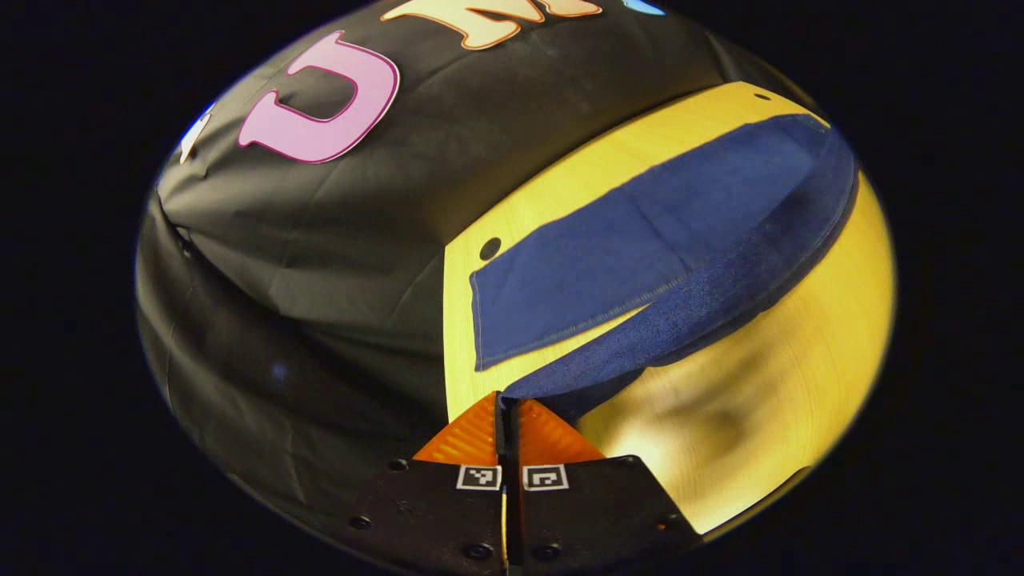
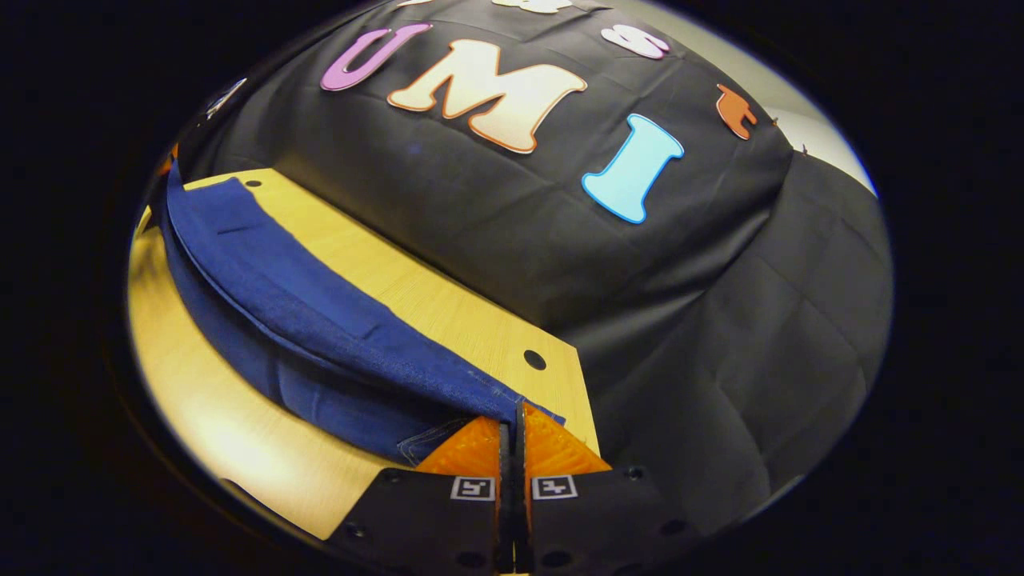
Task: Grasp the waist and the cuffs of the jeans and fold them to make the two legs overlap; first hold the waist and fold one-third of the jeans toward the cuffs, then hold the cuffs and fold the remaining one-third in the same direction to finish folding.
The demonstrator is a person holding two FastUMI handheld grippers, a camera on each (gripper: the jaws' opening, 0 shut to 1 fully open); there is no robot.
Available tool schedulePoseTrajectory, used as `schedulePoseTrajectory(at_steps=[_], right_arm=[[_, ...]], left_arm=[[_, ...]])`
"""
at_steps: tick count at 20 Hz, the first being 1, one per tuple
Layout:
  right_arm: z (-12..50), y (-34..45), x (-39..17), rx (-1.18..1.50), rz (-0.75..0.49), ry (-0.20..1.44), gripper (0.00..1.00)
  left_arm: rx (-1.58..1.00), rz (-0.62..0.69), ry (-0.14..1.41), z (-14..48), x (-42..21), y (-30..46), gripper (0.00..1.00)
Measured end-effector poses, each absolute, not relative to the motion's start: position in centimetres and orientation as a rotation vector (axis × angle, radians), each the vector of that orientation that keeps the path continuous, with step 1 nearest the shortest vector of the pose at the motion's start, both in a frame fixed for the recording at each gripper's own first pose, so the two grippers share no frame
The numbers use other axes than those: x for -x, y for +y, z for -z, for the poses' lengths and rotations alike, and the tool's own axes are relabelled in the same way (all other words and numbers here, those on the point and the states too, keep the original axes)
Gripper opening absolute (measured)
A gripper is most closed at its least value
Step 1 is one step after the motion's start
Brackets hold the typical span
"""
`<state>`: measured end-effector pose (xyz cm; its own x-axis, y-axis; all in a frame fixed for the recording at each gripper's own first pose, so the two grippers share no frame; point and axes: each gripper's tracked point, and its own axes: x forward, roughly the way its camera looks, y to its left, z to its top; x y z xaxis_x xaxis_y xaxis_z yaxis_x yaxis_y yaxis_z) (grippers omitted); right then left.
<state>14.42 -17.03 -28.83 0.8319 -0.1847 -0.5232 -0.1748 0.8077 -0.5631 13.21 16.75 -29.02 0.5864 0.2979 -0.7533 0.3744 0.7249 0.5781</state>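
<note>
L gripper point(image 1: 507, 412): fingers pressed together on a corner of the jeans point(image 1: 640, 264), cloth pinched right at the tips and lifted off the tabletop point(image 1: 800, 336). From the pinch the raised edge arcs up and away to the R; one leg lies flat ahead of the gripper, hem stitching visible, beside a small hole in the board.

R gripper point(image 2: 512, 422): fingers likewise clamped on the jeans point(image 2: 304, 320) at a seamed corner. Denim runs from the tips off to the L, one layer draped above another, hanging over the tabletop point(image 2: 448, 312).
</note>
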Motion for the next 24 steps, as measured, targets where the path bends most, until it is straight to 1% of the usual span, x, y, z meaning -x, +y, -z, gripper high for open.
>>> schedulePoseTrajectory(at_steps=[2, 3, 8, 14, 19, 20, 21, 22, 24], right_arm=[[29.0, -16.9, -16.0, 0.647, 0.036, 0.589, 0.01], [29.1, -16.7, -16.8, 0.641, 0.048, 0.582, 0.02], [31.6, -16.5, -20.3, 0.618, 0.102, 0.602, 0.02], [35.1, -16.5, -23.7, 0.598, 0.142, 0.64, 0.02], [39.8, -17.4, -25.1, 0.473, 0.194, 0.722, 0.01], [40.0, -17.4, -24.8, 0.432, 0.209, 0.742, 0.05], [40.0, -17.8, -25.0, 0.41, 0.227, 0.745, 0.29], [39.5, -18.3, -25.2, 0.391, 0.237, 0.733, 0.53], [37.7, -18.9, -25.8, 0.356, 0.242, 0.686, 1.0]], left_arm=[[-0.782, 0.069, 0.95, 29.5, -16.0, 16.3, 0.0], [-0.782, 0.078, 0.944, 29.8, -17.2, 16.3, 0.0], [-0.777, 0.132, 0.933, 32.6, -22.7, 15.6, 0.0], [-0.618, 0.127, 0.923, 37.4, -28.5, 14.7, 0.0], [-0.518, 0.107, 0.918, 40.2, -30.2, 14.0, 0.0], [-0.503, 0.098, 0.914, 40.3, -30.1, 14.2, 0.0], [-0.47, 0.105, 0.916, 39.6, -29.5, 13.8, 0.0], [-0.443, 0.092, 0.888, 38.5, -29.4, 13.6, 0.33], [-0.384, 0.04, 0.771, 35.8, -30.9, 12.4, 1.0]])
